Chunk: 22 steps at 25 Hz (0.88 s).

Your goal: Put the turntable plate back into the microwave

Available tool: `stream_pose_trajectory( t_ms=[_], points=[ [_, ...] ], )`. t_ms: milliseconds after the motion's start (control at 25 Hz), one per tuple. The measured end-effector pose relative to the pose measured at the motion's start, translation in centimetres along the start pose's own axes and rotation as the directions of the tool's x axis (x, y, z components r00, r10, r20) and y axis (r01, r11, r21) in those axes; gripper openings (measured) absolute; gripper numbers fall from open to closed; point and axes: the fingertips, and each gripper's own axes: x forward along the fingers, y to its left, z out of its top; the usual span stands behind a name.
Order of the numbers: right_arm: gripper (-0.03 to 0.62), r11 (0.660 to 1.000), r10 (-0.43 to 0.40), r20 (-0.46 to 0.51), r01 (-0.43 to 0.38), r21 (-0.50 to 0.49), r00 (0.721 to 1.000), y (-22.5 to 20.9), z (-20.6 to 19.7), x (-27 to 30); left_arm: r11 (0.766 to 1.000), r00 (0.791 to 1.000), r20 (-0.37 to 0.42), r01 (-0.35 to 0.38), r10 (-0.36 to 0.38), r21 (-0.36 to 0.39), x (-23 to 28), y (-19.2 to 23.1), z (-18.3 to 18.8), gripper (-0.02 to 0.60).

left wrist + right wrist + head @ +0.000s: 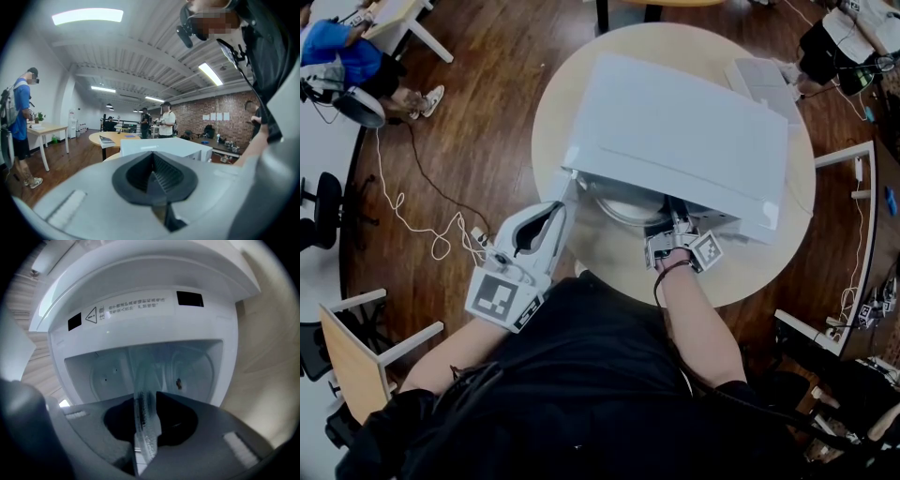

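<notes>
Currently: right claw (pixel 147 428) clamped on rim of clear glass turntable plate (pixel 144 392), which reaches into the open cavity of the white box-shaped microwave (pixel 140 310) on the round pale wooden worktop (pixel 551 112). Left claw (pixel 152 180) closed, empty, beside microwave's front left corner.

White is logged for the microwave (pixel 675 131), cavity included; 2 black rectangles and black print are seen on its front frame. The turntable plate (pixel 146 427) is clear glass, its rim textured. The left gripper (pixel 152 176) is light grey with black ribbed pads; its marker cube (pixel 502 300) is patterned in black-and-white squares. The table (pixel 572 84) is pale beige, the floor (pixel 487 75) dark brown planks.
</notes>
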Motion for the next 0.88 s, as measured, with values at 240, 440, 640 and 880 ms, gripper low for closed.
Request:
stream_pose_trajectory(
  t_ms=[240,440,640,880],
  points=[
    [0.057,1.0,-0.003,0.055,0.003,0.01,0.998,-0.3,0.4,0.2,1.0,1.0,-0.002,0.004,-0.004,0.0,-0.2,0.2,0.2,0.006],
    [0.057,1.0,-0.005,0.1,0.004,0.015,0.995,-0.5,0.8,0.8,1.0,1.0,0.0,0.004,-0.004,0.001,-0.3,0.2,0.1,0.006],
    [0.057,1.0,-0.015,0.13,0.013,0.022,0.991,-0.8,1.1,1.7,1.0,1.0,-0.004,-0.002,0.002,-0.001,-0.5,0.3,0.1,0.006],
    [0.06,0.999,-0.031,0.184,0.026,0.027,0.982,-1.2,1.7,2.6,1.0,1.0,-0.002,-0.012,0.012,-0.004,-0.4,0.7,0.2,0.006]
  ],
)
